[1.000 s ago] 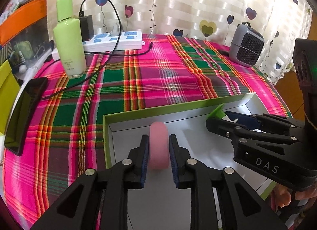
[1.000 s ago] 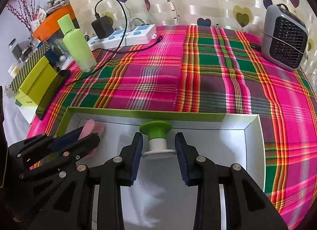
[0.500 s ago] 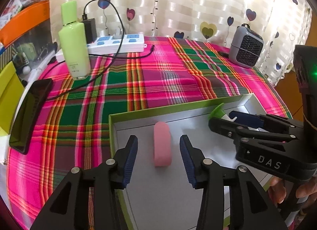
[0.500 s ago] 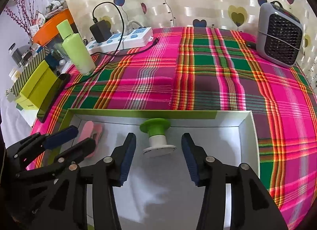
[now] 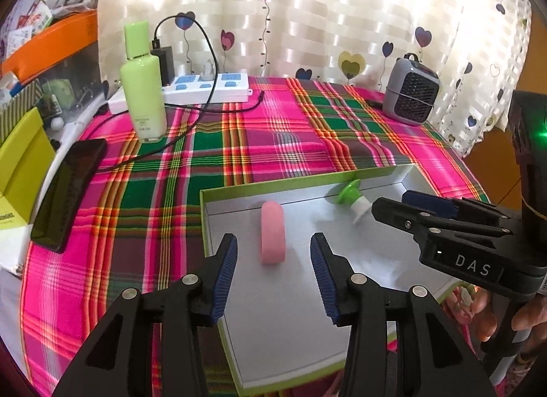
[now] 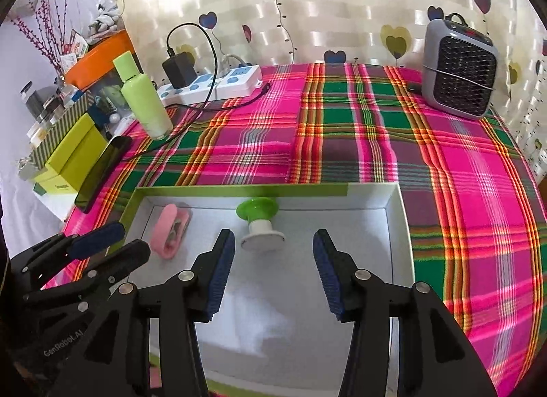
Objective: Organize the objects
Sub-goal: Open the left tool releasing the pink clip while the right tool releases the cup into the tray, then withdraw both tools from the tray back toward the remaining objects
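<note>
Left wrist view, sweeping left to right: black phone flat on the pink-and-green plaid tablecloth, tall pale-green plastic bottle upright beside a white power strip. Then the shallow white box with lime-green rim, holding a pink oblong case on its edge. Left gripper spread, nothing pinched, case lying free just ahead of the blue pads. Right wrist view: green-capped white stopper standing near the box's far wall, right gripper parted too, stopper clear of both pads. Grey mini heater far right.
</note>
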A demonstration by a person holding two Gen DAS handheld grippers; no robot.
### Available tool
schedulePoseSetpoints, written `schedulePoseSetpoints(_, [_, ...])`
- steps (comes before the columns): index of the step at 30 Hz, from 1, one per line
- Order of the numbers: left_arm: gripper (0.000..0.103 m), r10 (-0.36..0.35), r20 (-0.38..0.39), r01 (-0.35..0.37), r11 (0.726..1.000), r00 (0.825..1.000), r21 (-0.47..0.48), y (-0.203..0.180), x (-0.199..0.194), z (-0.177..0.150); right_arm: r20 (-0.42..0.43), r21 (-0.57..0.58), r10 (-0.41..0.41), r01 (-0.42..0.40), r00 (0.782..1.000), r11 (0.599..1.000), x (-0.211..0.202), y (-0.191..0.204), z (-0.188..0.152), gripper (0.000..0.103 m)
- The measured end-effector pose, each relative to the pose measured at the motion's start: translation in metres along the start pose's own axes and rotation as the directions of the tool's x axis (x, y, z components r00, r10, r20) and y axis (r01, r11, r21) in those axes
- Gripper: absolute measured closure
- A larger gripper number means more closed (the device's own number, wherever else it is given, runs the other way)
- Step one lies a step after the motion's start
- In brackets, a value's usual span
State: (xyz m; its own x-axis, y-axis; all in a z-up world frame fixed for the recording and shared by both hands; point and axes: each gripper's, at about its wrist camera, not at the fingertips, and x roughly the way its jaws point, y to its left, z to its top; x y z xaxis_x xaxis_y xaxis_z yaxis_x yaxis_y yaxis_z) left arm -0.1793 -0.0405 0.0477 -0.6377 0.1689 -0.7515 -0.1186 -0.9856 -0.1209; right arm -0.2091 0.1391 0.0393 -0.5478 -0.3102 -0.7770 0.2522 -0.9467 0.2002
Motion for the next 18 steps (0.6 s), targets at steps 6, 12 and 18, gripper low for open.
schedulePoseSetpoints(6, [0.06, -0.003, 0.015, 0.003, 1.0, 1.0, 0.01, -0.005, -0.017, -0.011, 0.018, 0.001, -0.016, 0.016, 1.0, 1.0, -0.018, -0.001, -0.013, 0.054])
schedulePoseSetpoints(12, [0.06, -0.01, 0.032, 0.01, 1.0, 0.999, 0.012, -0.007, -0.035, -0.025, 0.063, -0.012, -0.024, 0.024, 0.998, 1.0, -0.045, -0.002, -0.026, 0.054])
schedulePoseSetpoints(18, [0.06, -0.02, 0.029, 0.02, 1.0, 0.999, 0.009, -0.005, -0.047, -0.041, 0.091, -0.022, -0.044, 0.047, 0.995, 0.999, -0.066, -0.006, -0.043, 0.054])
